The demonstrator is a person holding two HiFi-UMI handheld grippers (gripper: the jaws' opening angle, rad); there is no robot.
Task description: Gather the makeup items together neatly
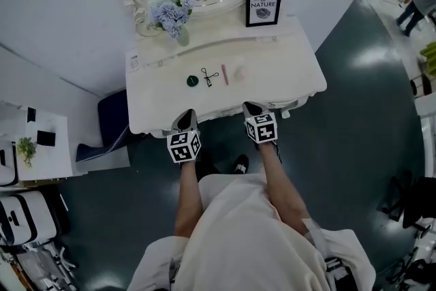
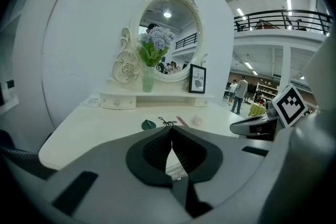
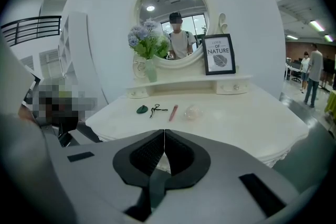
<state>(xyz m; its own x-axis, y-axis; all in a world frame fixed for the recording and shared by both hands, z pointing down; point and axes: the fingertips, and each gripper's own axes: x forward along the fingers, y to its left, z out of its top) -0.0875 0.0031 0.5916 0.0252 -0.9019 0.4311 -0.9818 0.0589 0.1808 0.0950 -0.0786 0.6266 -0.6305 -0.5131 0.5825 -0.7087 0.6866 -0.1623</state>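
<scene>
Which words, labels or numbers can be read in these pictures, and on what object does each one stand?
"OF NATURE": on the black-framed picture standing on the dressing table's shelf.
The small line above it in the same frame: too small to read.
White card at the left end of the shelf: print too small to read.
Cubes with square markers: black-and-white patterns only, no letters or numbers.
</scene>
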